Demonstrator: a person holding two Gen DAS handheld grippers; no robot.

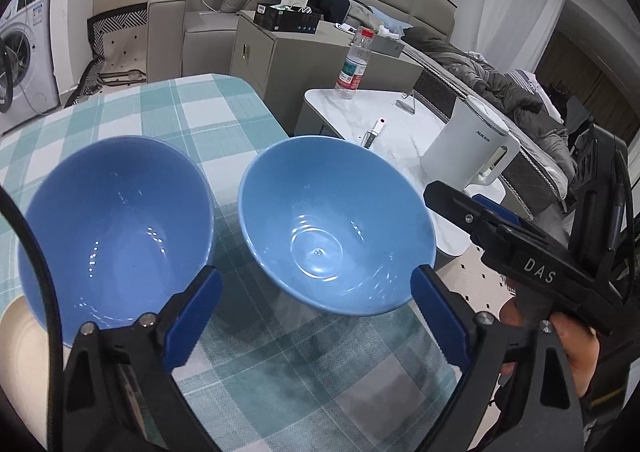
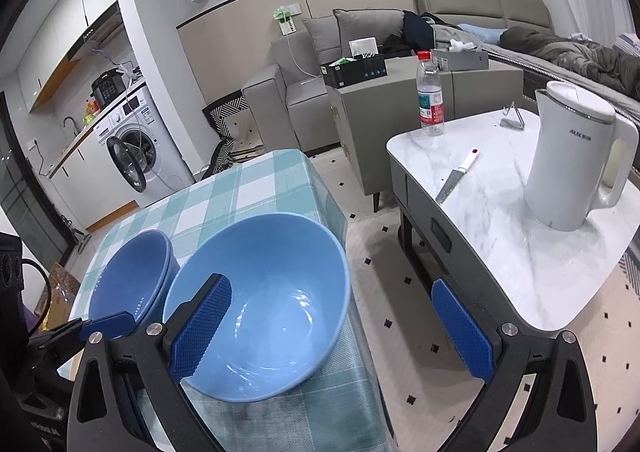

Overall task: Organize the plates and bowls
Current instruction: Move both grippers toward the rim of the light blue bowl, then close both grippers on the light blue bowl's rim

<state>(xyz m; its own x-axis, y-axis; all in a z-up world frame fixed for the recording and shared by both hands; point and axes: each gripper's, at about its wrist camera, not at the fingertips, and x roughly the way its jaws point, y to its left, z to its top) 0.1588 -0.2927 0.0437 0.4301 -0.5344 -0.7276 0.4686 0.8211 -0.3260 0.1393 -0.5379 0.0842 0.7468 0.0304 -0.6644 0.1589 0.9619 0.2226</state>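
Note:
Two blue bowls stand side by side on the checked tablecloth (image 1: 168, 120). The darker bowl (image 1: 116, 228) is on the left. The lighter bowl (image 1: 336, 224) is on the right, close to the table's edge. My left gripper (image 1: 316, 316) is open just before them, with the lighter bowl's near wall between its fingers and no pad pressing. In the right wrist view my right gripper (image 2: 332, 324) is open across the lighter bowl (image 2: 260, 292): one finger hangs over its inside, the other beyond the table edge. The darker bowl (image 2: 132, 276) sits behind. A cream plate (image 1: 20, 332) shows at the lower left.
A marble side table (image 2: 500, 252) to the right carries a white kettle (image 2: 576, 160), a water bottle (image 2: 430, 100) and a knife (image 2: 456, 176). Tiled floor lies between the two tables. A sofa (image 2: 288, 92) and a washing machine (image 2: 132, 140) stand beyond.

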